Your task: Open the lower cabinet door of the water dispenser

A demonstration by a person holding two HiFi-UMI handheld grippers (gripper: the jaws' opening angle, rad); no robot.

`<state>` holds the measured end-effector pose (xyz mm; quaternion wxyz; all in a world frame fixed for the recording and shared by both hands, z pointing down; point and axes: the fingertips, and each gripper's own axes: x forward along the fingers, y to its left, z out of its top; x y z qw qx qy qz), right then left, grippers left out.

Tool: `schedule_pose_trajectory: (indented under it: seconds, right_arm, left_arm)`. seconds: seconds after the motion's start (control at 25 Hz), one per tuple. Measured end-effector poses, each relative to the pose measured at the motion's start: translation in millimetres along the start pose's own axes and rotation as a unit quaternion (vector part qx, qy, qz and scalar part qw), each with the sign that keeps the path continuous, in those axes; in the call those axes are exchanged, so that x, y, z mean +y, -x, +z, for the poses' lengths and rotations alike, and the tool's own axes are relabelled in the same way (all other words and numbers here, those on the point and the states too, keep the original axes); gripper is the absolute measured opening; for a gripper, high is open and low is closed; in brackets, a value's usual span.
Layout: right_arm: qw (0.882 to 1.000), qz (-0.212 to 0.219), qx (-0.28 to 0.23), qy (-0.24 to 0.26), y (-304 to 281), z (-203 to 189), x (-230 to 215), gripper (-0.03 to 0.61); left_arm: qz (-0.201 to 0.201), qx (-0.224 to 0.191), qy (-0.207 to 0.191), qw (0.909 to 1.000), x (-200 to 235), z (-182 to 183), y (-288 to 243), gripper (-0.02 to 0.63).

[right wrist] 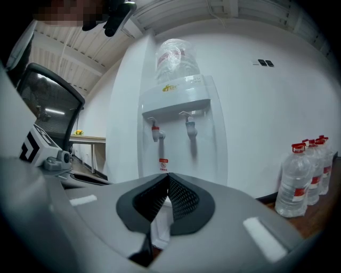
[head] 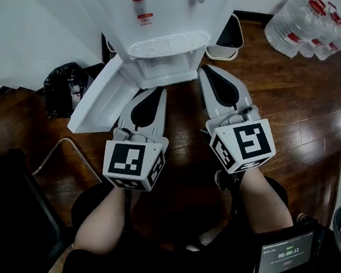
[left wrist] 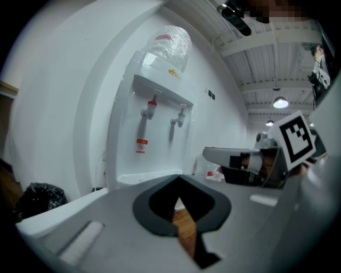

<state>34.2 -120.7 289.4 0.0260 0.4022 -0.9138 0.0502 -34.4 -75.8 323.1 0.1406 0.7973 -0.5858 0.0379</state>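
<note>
The white water dispenser [head: 164, 23] stands against the wall, with a drip tray [head: 168, 45] under its taps. Its lower cabinet door [head: 99, 98] is swung wide open to the left. My left gripper [head: 157, 89] is shut and empty; its tip sits just in front of the open cabinet, beside the door's inner face. My right gripper [head: 203, 68] is shut on nothing, level, at the dispenser's right front corner. Both gripper views face the dispenser [left wrist: 154, 133] [right wrist: 178, 128] past closed jaws, the left gripper [left wrist: 179, 177] and the right gripper [right wrist: 166, 175].
A black rubbish bag [head: 64, 85] lies left of the open door. A white bin with a black liner [head: 229, 36] stands right of the dispenser. Several large water bottles [head: 309, 26] are at the far right wall. A chair frame [head: 66, 152] is near my left arm.
</note>
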Motion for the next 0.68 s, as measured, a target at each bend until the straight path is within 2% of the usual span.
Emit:
schedule_pose_trajectory:
  seconds: [0.68]
  right_arm:
    - [1.0,0.0,0.002,-0.001,-0.7,-0.8,-1.2,0.005]
  left_arm:
    - [-0.004,0.002,-0.001,1.0,-1.6,0.7,-0.1,0.021]
